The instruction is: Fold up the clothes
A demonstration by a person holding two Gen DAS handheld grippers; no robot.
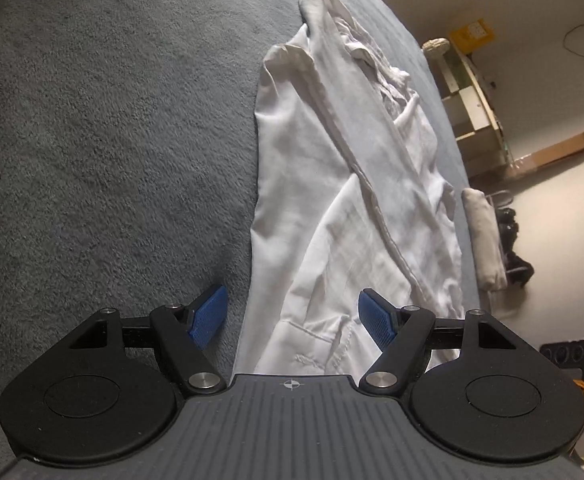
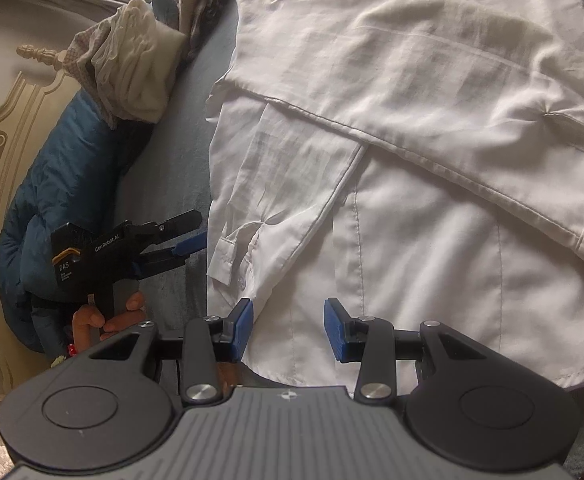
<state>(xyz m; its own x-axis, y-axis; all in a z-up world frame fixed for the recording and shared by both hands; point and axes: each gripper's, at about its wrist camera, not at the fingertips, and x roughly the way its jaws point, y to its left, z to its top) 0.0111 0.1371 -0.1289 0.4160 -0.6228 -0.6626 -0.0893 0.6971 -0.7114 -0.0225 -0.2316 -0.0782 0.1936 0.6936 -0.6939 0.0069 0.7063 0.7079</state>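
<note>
White shirt [image 1: 331, 184] lying part-folded down the centre of the grey bed [image 1: 92, 120], left gripper [image 1: 290, 314] with jaws wide and right gripper [image 2: 288, 326] narrower, both empty over the hem (best pinched evenly before folding).

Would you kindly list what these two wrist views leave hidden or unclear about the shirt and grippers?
- Left wrist view: the white shirt has its near hem hidden behind the left gripper body.
- Right wrist view: the shirt's collar end is cut off by the top edge; its near hem passes behind the right gripper.
- Neither view shows whether the fingertips touch cloth.
</note>
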